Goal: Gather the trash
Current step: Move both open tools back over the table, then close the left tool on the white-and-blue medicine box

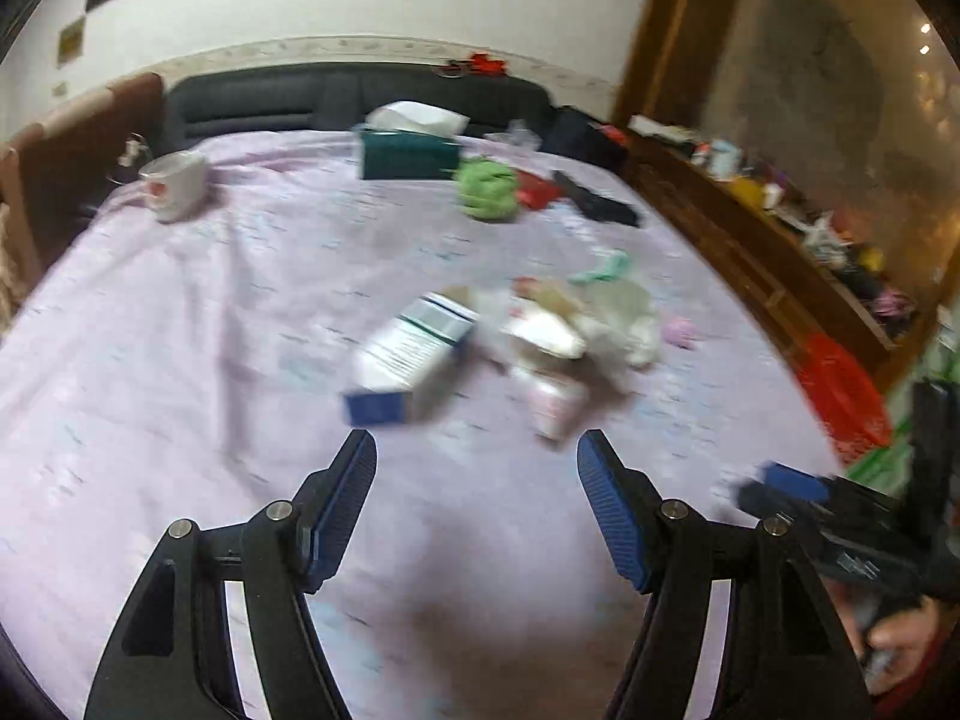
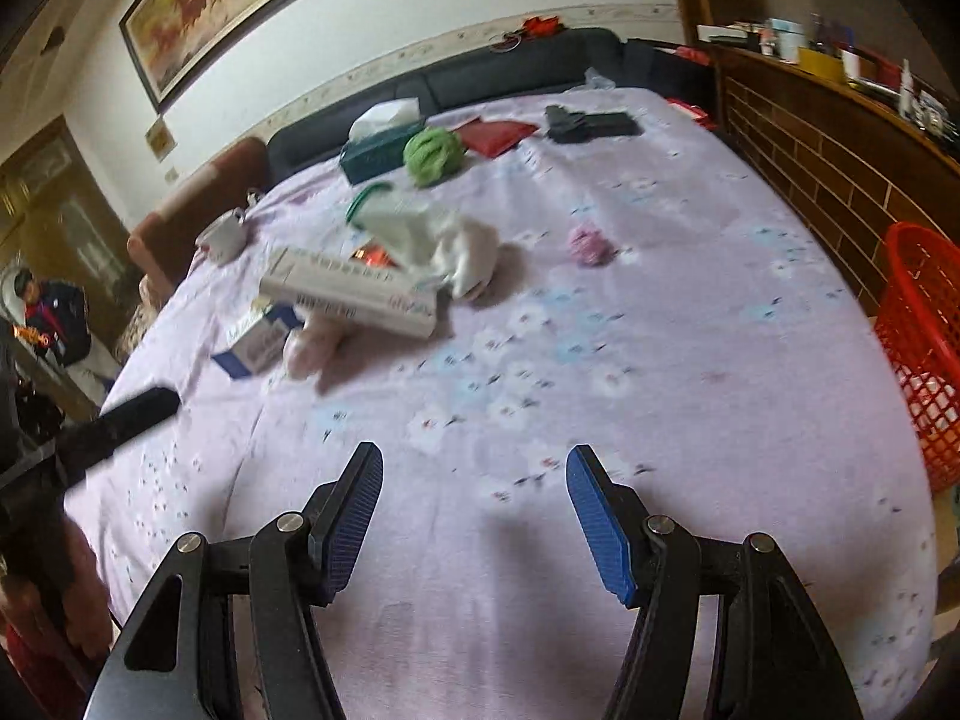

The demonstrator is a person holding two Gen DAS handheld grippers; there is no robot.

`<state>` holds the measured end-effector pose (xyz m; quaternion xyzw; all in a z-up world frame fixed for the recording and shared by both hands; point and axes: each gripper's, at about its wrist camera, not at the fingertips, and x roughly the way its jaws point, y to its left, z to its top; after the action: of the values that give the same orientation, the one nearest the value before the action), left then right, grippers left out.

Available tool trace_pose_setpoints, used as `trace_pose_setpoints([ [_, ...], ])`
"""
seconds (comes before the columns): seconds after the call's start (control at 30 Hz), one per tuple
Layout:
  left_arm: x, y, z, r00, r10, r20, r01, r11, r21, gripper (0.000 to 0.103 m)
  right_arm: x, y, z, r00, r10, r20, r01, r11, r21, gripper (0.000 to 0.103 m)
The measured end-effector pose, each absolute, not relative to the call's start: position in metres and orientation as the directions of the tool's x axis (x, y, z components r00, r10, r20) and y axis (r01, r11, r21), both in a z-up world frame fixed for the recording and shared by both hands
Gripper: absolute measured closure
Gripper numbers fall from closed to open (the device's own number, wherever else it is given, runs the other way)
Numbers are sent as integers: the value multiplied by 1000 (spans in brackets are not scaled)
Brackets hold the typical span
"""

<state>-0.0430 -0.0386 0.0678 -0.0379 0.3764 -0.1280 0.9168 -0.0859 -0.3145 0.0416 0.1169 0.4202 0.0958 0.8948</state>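
Observation:
A pile of trash lies mid-table on the lilac cloth (image 1: 180,300): a white and blue carton (image 1: 408,354), crumpled white paper (image 1: 606,318) and a small pink cup (image 1: 555,405). In the right wrist view the pile holds a long white box (image 2: 354,291), a blue and white carton (image 2: 261,345) and white paper (image 2: 432,234). A pink wad (image 2: 591,243) lies apart to the right. My left gripper (image 1: 477,450) is open and empty, just short of the pile. My right gripper (image 2: 474,462) is open and empty over bare cloth.
A red basket (image 2: 924,330) stands off the table's right edge. At the back are a tissue box (image 1: 408,150), a green ball (image 1: 486,186), a white mug (image 1: 177,183), a red pouch (image 2: 498,135) and a black object (image 2: 591,123). A sofa and a wooden shelf border the table.

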Motion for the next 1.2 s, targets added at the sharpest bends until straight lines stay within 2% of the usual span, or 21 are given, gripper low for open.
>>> trace_pose_setpoints([
  [0.1,-15,-33,64,683,-192,-704,188,979,-84,35,-85,-307,36,615,273,-740,-82,955,284,35],
  [0.27,34,-48,44,587,-211,-782,262,963,-63,35,-87,-306,36,613,272,-742,-88,956,278,35],
  [0.37,58,-55,29,565,-173,-807,262,965,-24,35,-89,-307,38,616,272,-739,-84,956,282,35],
  [0.43,65,-57,21,549,-176,-817,260,965,-33,45,-90,-309,40,619,273,-736,-85,955,283,35],
  [0.47,69,-57,16,535,-187,-824,258,965,-51,60,-90,-309,41,619,274,-736,-88,955,283,35],
  [0.53,69,-56,13,548,-196,-813,247,967,-66,65,-89,-309,44,620,278,-734,-100,956,277,35],
  [0.63,61,-51,14,558,-225,-799,235,966,-108,66,-84,-301,55,631,272,-727,-139,961,239,35],
  [0.8,25,-36,27,612,-224,-759,192,973,-132,66,-68,-274,72,658,236,-716,-227,968,110,35],
  [0.9,3,-24,30,630,-250,-736,165,968,-189,66,-53,-252,71,657,208,-724,-283,959,19,36],
  [1.0,-17,-16,30,638,-270,-721,159,962,-220,66,-40,-230,60,656,155,-739,-314,946,-81,45],
  [1.2,-33,-14,29,647,-301,-701,173,953,-249,66,-14,-192,40,702,21,-712,-317,904,-285,47],
])
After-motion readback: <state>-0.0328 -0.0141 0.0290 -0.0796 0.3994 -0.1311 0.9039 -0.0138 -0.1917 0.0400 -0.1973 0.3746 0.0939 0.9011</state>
